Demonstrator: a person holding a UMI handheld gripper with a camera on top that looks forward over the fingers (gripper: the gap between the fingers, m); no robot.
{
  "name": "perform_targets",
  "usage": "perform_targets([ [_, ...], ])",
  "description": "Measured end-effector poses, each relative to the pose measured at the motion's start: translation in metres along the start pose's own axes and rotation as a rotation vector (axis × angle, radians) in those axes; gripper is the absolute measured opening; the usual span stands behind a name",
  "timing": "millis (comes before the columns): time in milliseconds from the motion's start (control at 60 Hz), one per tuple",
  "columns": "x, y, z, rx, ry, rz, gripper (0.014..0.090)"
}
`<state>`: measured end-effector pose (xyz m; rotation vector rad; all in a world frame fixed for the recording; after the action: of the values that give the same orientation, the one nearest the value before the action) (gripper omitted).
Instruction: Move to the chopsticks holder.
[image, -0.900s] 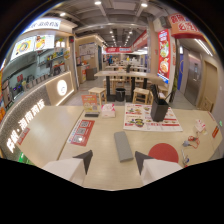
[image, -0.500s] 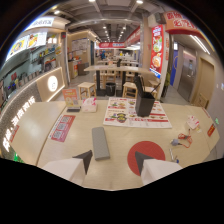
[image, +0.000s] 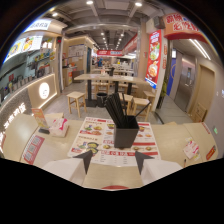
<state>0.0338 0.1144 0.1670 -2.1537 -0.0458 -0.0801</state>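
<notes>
A black square chopsticks holder (image: 125, 136) stands upright on a printed menu mat (image: 111, 140), with a bunch of dark chopsticks (image: 116, 108) leaning out of it to the left. It sits just ahead of my gripper (image: 113, 159), slightly right of the midline between the fingers. My two fingers (image: 85, 159) are apart, with nothing between them. The gripper is open.
The light wooden table (image: 170, 140) carries a tissue pack (image: 59, 127) and a small sign stand (image: 41, 120) at the left and a packet (image: 191, 148) at the right. A red round mat (image: 115, 188) lies under the fingers. Stools and tables stand beyond.
The gripper has swung right and moved forward. The chopsticks holder has come from far right ahead to close in front, and the grey object on the table has dropped out of sight.
</notes>
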Motion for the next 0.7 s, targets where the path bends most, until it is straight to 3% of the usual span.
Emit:
perform_targets([
  [300, 0.014, -0.071, 0.088, 0.077, -0.018, 0.0, 0.0844],
  [700, 0.014, -0.08, 0.113, 0.068, -0.039, 0.011, 0.0845],
])
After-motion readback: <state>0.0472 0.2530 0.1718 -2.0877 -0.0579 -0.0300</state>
